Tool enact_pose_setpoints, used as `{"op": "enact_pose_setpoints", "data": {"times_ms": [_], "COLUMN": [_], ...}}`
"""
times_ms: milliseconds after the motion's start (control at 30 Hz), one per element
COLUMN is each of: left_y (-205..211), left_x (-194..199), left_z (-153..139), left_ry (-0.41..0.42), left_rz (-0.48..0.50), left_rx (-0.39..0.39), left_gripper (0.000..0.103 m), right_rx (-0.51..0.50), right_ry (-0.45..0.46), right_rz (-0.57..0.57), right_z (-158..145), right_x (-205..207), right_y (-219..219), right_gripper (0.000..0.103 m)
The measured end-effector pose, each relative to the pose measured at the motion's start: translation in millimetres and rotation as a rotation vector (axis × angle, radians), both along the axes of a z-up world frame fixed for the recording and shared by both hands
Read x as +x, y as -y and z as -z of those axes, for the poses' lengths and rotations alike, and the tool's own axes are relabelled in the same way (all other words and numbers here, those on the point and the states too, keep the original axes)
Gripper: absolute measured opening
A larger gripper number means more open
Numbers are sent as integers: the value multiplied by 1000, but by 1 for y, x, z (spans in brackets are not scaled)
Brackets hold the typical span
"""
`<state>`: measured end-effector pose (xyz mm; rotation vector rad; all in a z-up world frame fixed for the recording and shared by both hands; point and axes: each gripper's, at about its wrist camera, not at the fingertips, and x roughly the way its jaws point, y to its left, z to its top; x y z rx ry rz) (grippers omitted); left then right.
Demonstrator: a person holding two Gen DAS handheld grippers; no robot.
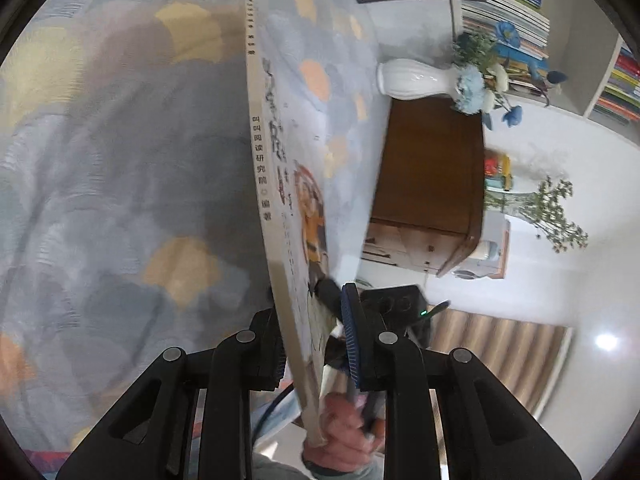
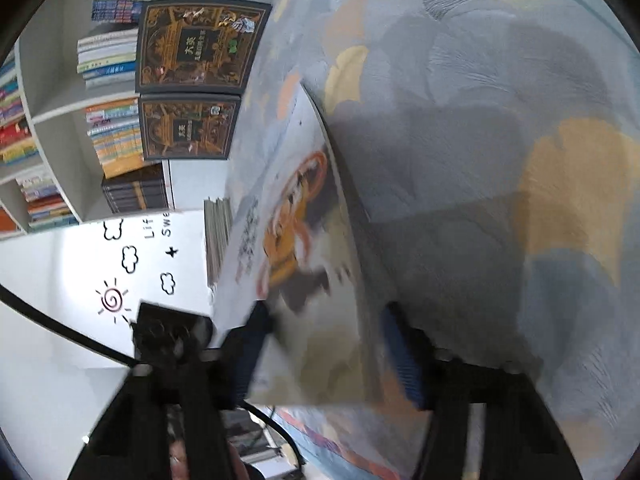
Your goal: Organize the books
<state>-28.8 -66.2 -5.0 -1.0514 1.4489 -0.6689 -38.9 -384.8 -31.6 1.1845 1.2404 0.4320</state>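
A thin pale book (image 1: pixel 280 184) with Chinese text on its spine and an orange figure on its cover is held on edge above a patterned cloth. My left gripper (image 1: pixel 316 344) is shut on the book's lower end. The same book (image 2: pixel 304 264) shows in the right wrist view, blurred, between the fingers of my right gripper (image 2: pixel 324 360), which appears shut on it. Two dark ornate books (image 2: pixel 196 44) lie on the cloth near a white bookshelf (image 2: pixel 48 128).
A blue-grey cloth with yellow and orange leaf shapes (image 1: pixel 120 160) covers the surface. A white vase with blue flowers (image 1: pixel 416 80) and a brown wooden box (image 1: pixel 432 176) stand beside it. Shelves of books (image 1: pixel 516 4) line the wall. A stack of thin books (image 2: pixel 218 236) stands nearby.
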Motion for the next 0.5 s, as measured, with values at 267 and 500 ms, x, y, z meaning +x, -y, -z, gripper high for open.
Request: {"op": "enact_pose_setpoints", "data": {"times_ms": [267,500], "left_y": [3,12], "left_x": [-2,-12], "left_z": [-18,-52], "left_ry": [125,332], "left_rz": [32,120], "left_rx": [449,661], "left_gripper": [20,20], "right_rx": [-495,-755], "right_ry": [158,291], "right_rz": [-165,-300], "right_z": [-51,-80], "right_x": [9,0], "right_y": [-59,-110], "right_gripper": [36,36]}}
